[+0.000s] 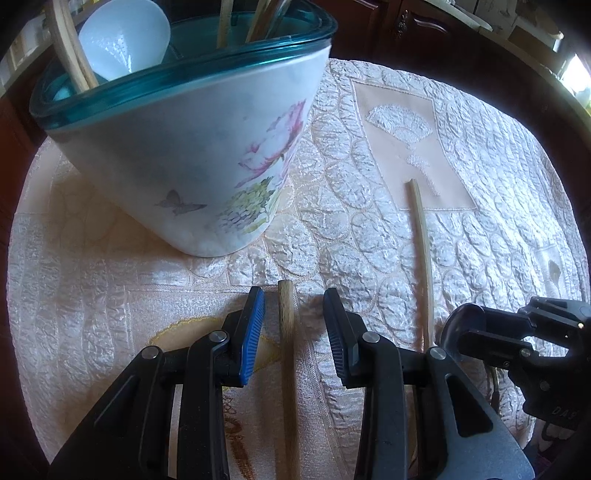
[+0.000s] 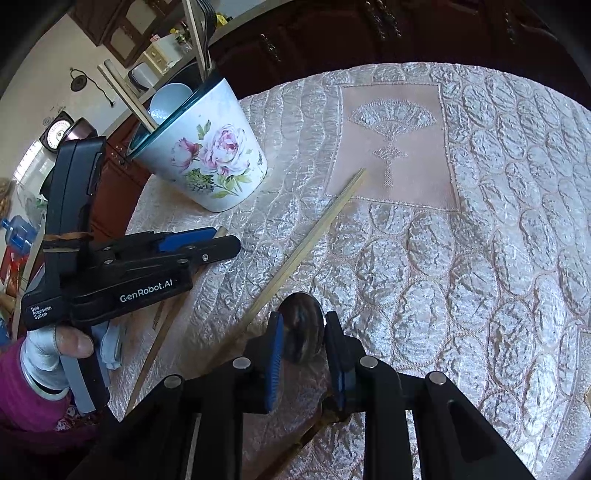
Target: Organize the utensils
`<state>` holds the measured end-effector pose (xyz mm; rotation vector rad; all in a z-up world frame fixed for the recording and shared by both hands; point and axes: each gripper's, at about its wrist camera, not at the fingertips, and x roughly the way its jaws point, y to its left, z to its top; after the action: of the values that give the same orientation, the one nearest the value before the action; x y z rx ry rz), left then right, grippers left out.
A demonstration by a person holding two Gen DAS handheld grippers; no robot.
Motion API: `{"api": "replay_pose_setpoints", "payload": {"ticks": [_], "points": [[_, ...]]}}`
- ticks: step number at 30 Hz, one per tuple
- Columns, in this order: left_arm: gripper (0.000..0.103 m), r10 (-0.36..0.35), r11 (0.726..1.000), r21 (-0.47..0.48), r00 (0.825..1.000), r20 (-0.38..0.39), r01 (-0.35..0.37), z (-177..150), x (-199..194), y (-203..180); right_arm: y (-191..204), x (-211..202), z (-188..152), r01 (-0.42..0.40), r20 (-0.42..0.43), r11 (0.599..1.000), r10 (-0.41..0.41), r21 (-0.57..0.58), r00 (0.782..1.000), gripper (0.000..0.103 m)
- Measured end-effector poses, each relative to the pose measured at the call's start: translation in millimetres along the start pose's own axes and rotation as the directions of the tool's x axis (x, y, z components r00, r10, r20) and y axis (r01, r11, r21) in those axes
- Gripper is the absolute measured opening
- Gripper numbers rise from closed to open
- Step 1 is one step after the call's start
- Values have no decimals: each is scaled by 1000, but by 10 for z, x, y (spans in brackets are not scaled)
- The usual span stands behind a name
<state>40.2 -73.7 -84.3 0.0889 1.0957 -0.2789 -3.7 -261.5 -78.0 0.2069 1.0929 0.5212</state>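
A white floral utensil holder (image 1: 177, 155) with a teal rim stands on the tablecloth and holds a white spoon (image 1: 125, 37) and several sticks. My left gripper (image 1: 293, 317) is open and low over the cloth. A wooden stick (image 1: 287, 369) lies between its blue pads, with a gap on each side. In the right wrist view my right gripper (image 2: 303, 332) is shut on the bowl of a metal spoon (image 2: 301, 325), whose handle runs back under the gripper. A thin bamboo chopstick (image 2: 314, 236) lies on the cloth between the two grippers. The holder (image 2: 207, 162) stands beyond the left gripper (image 2: 218, 239).
The round table carries a quilted pale cloth (image 2: 461, 277) with a fan-patterned panel (image 2: 391, 140). Dark wooden cabinets (image 2: 332, 33) stand behind the far edge. A gloved hand (image 2: 70, 343) grips the left tool. The right gripper (image 1: 480, 334) sits just right of the chopstick (image 1: 421, 236).
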Motion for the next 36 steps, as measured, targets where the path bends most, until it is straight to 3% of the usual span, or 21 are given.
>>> {"api": "replay_pose_setpoints", "payload": {"ticks": [4,6,12,26,31,36], "points": [[27,-18,1000,-6,1000,7,18,-9,-12,52,40,3,-34,6,9,1000,-6,-6,1000,13],[7,-31,1000,1,999,15,31,-25,-29,72,77,9,-53,11,7,1000,-11,-23,1000,6],[7,-109,992,-64,994,24,111,-66,-164,241,286,-62,-112,52,46,994,-47,-101,998,5],[6,-202,967,-127,967,155,222,-171,-988,589,468,-580,96,80,184,986,-52,-147,982,2],[7,-192,967,-135,966,174,217,-192,-1112,688,346,-474,122,72,115,993,-61,-91,991,2],[6,-193,964,-147,964,181,221,-231,-1163,735,207,-205,41,87,14,993,-87,-80,996,10]]}}
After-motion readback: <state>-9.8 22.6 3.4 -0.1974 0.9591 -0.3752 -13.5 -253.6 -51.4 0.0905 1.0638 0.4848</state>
